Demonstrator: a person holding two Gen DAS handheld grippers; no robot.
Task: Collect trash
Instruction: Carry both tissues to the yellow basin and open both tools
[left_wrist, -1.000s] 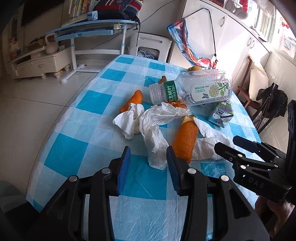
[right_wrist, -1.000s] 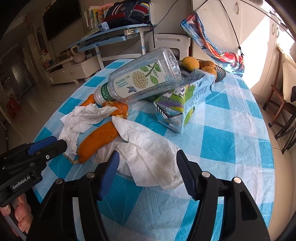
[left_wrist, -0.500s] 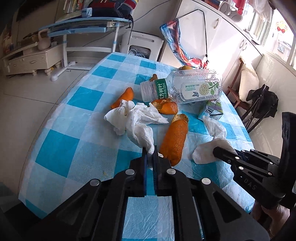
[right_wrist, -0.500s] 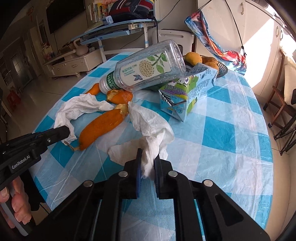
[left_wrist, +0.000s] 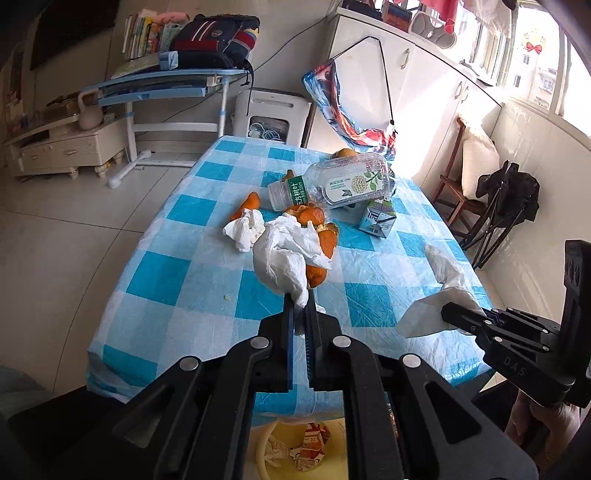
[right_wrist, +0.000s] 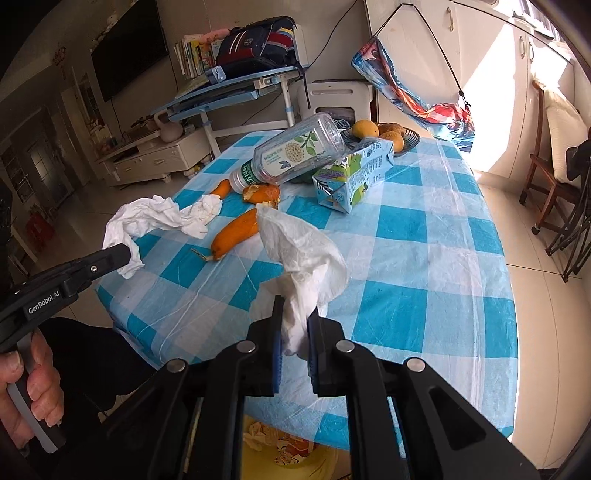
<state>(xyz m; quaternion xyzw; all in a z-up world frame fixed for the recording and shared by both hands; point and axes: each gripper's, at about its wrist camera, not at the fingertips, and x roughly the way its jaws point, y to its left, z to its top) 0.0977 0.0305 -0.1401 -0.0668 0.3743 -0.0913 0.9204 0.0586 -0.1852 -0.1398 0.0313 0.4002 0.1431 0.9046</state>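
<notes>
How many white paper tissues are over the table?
2. The long tissue hangs from the left gripper, its far end trailing by the orange peels; that bunched end might be a separate piece. The second tissue is pinched in the right gripper.

Bottle (right_wrist: 295, 153) lying tilted, its base propped on the carton (right_wrist: 352, 175), toward the table's (right_wrist: 436, 236) far edge. Fruit bowl (right_wrist: 408, 138) sitting behind the carton. Peel (right_wrist: 234, 238) lying nearer the front edge, crumpled tissue (right_wrist: 162, 216) trailing off to its left. Bin (left_wrist: 291, 448) sitting below the near edge.
</notes>
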